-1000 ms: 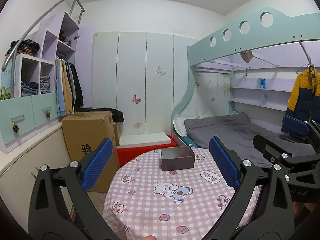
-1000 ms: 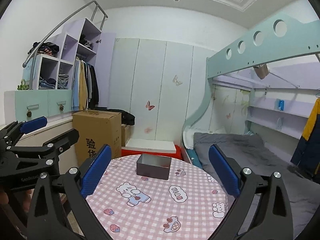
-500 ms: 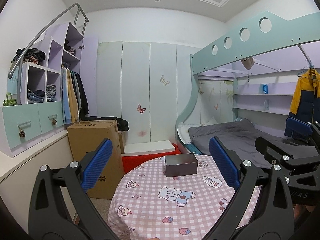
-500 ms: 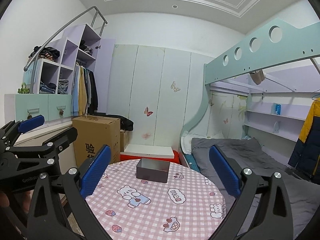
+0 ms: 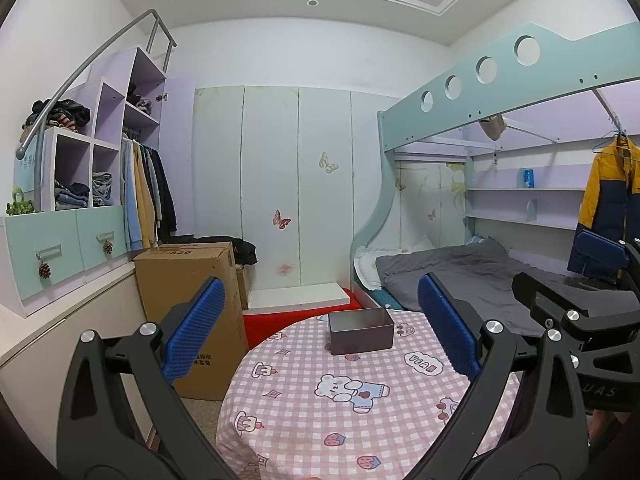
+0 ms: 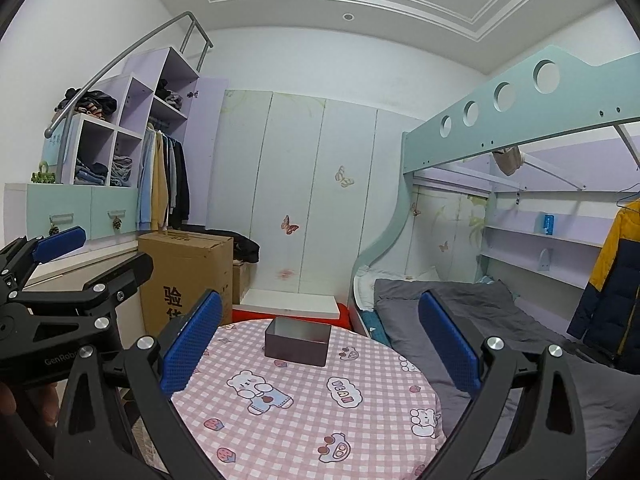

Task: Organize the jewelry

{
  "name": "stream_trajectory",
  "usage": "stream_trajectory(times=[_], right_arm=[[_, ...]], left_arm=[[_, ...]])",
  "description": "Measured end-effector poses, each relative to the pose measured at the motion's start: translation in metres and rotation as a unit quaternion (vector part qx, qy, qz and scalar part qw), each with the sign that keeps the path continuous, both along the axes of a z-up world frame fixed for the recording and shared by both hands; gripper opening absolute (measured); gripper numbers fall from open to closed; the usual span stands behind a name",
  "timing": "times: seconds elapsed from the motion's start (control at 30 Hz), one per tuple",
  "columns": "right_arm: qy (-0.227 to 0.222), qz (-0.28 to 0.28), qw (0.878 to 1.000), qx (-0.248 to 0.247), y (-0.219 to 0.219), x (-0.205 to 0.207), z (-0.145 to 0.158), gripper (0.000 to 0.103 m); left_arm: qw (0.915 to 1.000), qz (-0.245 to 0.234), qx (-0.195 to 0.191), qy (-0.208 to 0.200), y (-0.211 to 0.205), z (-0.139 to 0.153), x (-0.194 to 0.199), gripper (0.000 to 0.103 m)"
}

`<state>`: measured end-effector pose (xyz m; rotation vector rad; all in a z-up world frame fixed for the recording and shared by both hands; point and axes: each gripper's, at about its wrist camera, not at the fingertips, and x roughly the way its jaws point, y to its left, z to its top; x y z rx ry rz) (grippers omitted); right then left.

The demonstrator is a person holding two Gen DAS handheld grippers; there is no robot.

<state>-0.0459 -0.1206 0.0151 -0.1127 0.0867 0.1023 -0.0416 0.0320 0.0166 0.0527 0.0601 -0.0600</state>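
Bedroom setting, with a teal bunk bed (image 5: 480, 92) along the right wall and a grey mattress (image 5: 448, 272) on its lower level. Pale wardrobe doors (image 5: 296, 192) with butterfly stickers across the back wall. On the left, lilac stepped shelving (image 5: 108, 136) with folded clothes, hanging shirts and jackets (image 5: 148, 192) beside it, teal drawers (image 5: 60, 244) beneath. A yellow and navy coat (image 5: 608, 204) hanging at far right. A tall cardboard box (image 5: 188, 292) on the floor just left of the round table (image 5: 304, 412), covered in a pink checked cloth printed with bears and strawberries. Behind the table, a red block (image 5: 272, 324) on the floor with a white slab (image 5: 296, 296) on top. Near the far edge of the table, a small grey box (image 5: 361, 330), open-topped and upright, standing alone on the cloth; inside not visible from either camera, and no jewelry to be made out anywhere. Left gripper (image 5: 320, 344) held above the near part of the table, blue-padded fingers (image 5: 196, 336) spread wide, nothing between them. Right gripper (image 6: 320, 344) likewise raised over the near side of the cloth, jaws wide apart and empty, well short of the grey box (image 6: 298, 341). Each tool visible at the edge of the other's view, side by side.
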Motion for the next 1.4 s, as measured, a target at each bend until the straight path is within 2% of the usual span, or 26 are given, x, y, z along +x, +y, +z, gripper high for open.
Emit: stream_trajectory(times=[1.4], right_arm=[[0.008, -0.003, 1.000, -0.003, -0.0038, 0.0008, -0.0025, 0.095]], left_arm=[[1.0000, -0.003, 0.004, 0.004, 0.0010, -0.0018, -0.0003, 0.095]])
